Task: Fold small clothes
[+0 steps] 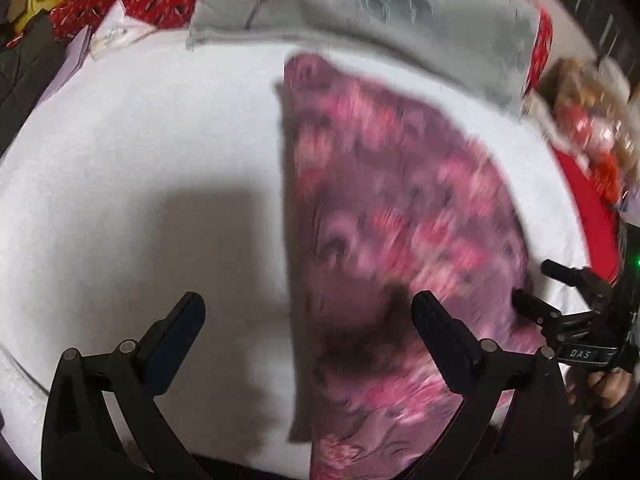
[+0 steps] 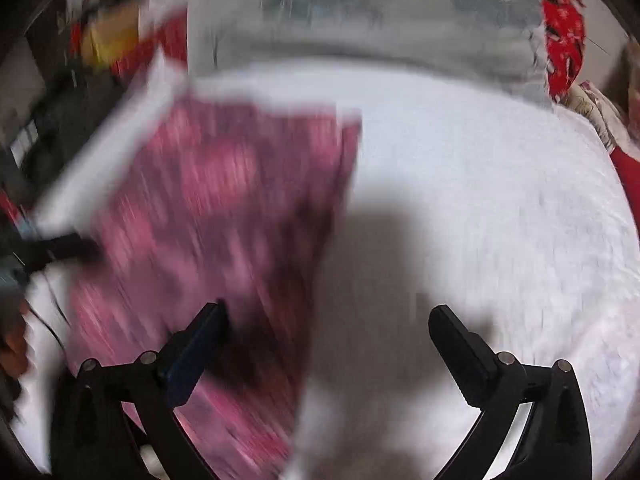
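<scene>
- Left gripper (image 1: 308,316) with fingers wide apart, nothing between them, just above the left edge of the pink flowered cloth (image 1: 400,216).
- Right gripper (image 2: 328,328) with fingers wide apart too, holding nothing, over the cloth's right edge.
- Cloth lying flat on the white bed cover (image 1: 140,152), in the middle, looks folded into a long shape already.
- Probably soft, light and floppy; likely to sag and slip if grabbed in the middle.
- Best to pinch the two near corners, one in each set of fingers.
- Grey pillow (image 1: 360,12) at the far side.
</scene>
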Demonstrator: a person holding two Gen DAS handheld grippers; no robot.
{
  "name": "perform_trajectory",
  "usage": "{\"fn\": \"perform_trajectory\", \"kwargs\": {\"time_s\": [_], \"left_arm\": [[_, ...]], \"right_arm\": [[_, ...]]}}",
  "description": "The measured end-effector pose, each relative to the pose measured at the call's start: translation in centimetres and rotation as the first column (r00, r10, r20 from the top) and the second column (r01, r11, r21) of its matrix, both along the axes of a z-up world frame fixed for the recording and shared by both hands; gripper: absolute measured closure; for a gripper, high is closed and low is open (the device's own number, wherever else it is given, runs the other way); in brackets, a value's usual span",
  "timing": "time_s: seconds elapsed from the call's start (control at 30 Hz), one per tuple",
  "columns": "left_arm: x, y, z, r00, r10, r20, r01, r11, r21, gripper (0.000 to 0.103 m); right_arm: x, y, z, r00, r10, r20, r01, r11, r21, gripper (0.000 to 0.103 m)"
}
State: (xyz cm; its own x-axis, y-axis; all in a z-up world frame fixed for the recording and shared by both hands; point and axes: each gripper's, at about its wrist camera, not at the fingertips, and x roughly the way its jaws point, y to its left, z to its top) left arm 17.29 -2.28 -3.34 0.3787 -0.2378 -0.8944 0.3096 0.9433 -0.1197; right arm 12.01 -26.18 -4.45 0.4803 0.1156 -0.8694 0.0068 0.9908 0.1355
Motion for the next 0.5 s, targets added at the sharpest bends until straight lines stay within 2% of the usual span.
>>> {"fn": "perform_trajectory", "kwargs": {"time_s": [0.03,0.07,0.1,0.13,0.2,0.27,0.33,0.4,0.5], "left_arm": [[0.1,-0.1,-1.2,0.999,0.008,-0.032,-0.007,1.000,0.008,0.000],[0.3,0.2,-1.7,0.998,0.027,-0.049,-0.029,0.999,-0.027,0.000],[0.5,0.9,-1.8,0.996,0.063,-0.061,-0.068,0.994,-0.082,0.000],[0.6,1.3,-1.8,0.994,0.076,-0.073,-0.083,0.991,-0.105,0.000],[0.6,1.4,-1.7,0.994,0.072,-0.080,-0.080,0.991,-0.108,0.000],[0.8,1.5,-1.7,0.994,0.069,-0.083,-0.078,0.991,-0.108,0.000],[0.9,2.1,-1.9,0.992,0.076,-0.100,-0.090,0.986,-0.143,0.000],[0.9,2.7,-2.0,0.987,0.096,-0.126,-0.118,0.977,-0.179,0.000],[0.3,3.6,-2.2,0.983,0.104,-0.153,-0.132,0.974,-0.185,0.000]], "right_arm": [[-0.7,-0.8,-0.1,0.998,-0.062,0.025,0.061,0.996,0.063,0.001],[-0.6,-1.1,-0.3,0.996,-0.091,0.010,0.090,0.992,0.089,0.001],[-0.7,-1.2,-0.2,0.994,-0.111,0.012,0.110,0.989,0.097,0.000],[-0.9,-1.0,-0.1,0.993,-0.117,0.018,0.115,0.990,0.086,0.001],[-1.5,-0.7,-0.2,0.989,-0.146,0.027,0.144,0.987,0.078,0.001],[-2.0,-1.0,-0.3,0.984,-0.180,0.014,0.178,0.978,0.112,0.001],[-2.5,-1.8,-0.4,0.980,-0.199,0.016,0.194,0.970,0.148,0.000],[-3.5,-2.0,-0.4,0.975,-0.215,0.056,0.203,0.964,0.171,0.000],[-4.3,-1.8,-0.9,0.976,-0.203,0.078,0.190,0.971,0.145,0.000]]}}
